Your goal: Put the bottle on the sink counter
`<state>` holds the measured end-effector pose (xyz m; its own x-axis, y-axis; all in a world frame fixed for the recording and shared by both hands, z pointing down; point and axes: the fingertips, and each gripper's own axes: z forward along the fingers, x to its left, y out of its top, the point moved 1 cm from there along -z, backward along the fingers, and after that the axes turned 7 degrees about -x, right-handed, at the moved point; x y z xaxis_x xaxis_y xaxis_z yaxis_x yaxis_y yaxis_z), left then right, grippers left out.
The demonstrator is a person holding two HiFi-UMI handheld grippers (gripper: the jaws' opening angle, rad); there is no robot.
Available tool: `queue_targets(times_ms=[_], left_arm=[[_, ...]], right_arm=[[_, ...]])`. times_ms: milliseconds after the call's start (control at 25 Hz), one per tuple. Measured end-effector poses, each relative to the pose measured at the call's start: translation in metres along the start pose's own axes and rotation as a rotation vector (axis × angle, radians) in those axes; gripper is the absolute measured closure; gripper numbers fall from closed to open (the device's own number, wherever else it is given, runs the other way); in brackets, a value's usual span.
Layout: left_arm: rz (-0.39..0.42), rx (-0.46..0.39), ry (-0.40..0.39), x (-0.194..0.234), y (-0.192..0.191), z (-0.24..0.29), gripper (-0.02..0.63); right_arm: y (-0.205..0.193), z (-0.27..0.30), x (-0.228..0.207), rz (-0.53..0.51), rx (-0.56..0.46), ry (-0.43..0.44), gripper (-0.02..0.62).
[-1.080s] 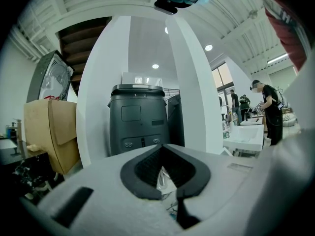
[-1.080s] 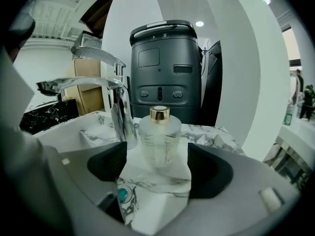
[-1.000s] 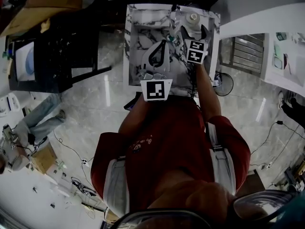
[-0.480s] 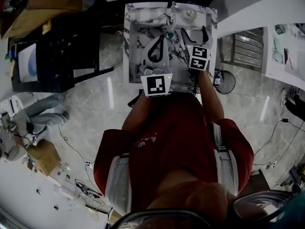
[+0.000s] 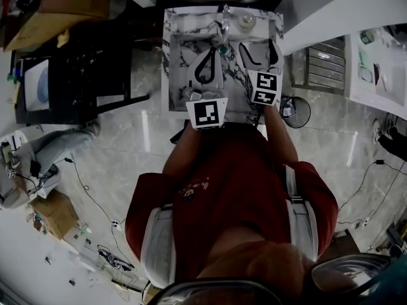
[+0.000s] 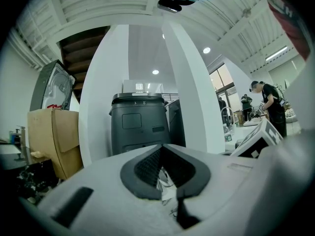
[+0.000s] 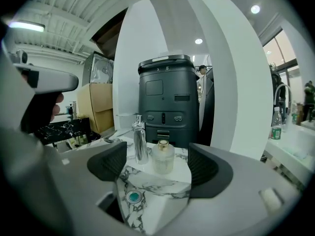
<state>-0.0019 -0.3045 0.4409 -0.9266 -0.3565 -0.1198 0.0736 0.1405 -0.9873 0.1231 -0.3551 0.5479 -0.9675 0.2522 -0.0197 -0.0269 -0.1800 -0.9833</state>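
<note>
the bottle [image 5: 247, 21] stands upright on the marble desk [image 5: 275, 24] at the far rim of the sink [image 5: 181, 56], just to the 3 o'clock side of the chrome faucet [image 5: 223, 19]. in the right gripper view it is a small frosted bottle [image 7: 163, 157] with a gold collar, close beside the faucet [image 7: 140, 140], and nothing touches it.

the right gripper [image 5: 259, 46] hovers over the sink's near right part with the bottle at its 12 o'clock. its fingers [image 7: 209, 168] are spread wide and hold nothing. the bottle shows in the gap between them but sits beyond their tips, apart from both pads. the teal drain plug [image 7: 133, 196] lies low in the basin, toward 7 o'clock from the bottle.

the left gripper [image 5: 212, 49] hangs over the middle of the basin, at 9 o'clock from the right gripper. its fingers [image 6: 147, 167] are closed, tips meeting, with nothing clamped between them.

the square-marker cubes on both grippers face up toward the head camera. behind the sink rises a dark grey machine [image 7: 170, 97], with a cardboard box [image 7: 101, 104] at its 9 o'clock.
</note>
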Motion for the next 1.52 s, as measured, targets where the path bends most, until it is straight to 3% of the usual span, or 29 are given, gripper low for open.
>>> queue_targets(times_ms=[80,200,400,1000,1360,1480,1520], left_arm=[[0.016,0.011,-0.004,-0.002,0.0,-0.003,0.603],[-0.018,-0.054,0.025,-0.001,0.013,-0.002,0.603],[-0.022,-0.085,0.039,-0.002,0.023,-0.007,0.603],[0.019,-0.187,0.049,-0.005,0.068,-0.015,0.604],[0.13,-0.219,0.03,-0.006,0.092,-0.021,0.604],[0.019,-0.253,0.084,-0.001,0.094,-0.024,0.604],[0.02,-0.256,0.088,0.0,0.095,-0.026,0.604]], right_arm=[[0.007,-0.007,0.0,-0.003,-0.012,0.001,0.206],[0.021,-0.015,0.002,-0.014,-0.047,0.007,0.206],[0.048,-0.032,0.004,-0.028,-0.119,0.012,0.206],[0.114,-0.079,0.003,-0.077,-0.289,0.007,0.206],[0.149,-0.099,0.01,-0.133,-0.401,0.005,0.207],[0.151,-0.098,0.014,-0.119,-0.418,0.007,0.209],[0.15,-0.098,0.016,-0.113,-0.416,0.006,0.209]])
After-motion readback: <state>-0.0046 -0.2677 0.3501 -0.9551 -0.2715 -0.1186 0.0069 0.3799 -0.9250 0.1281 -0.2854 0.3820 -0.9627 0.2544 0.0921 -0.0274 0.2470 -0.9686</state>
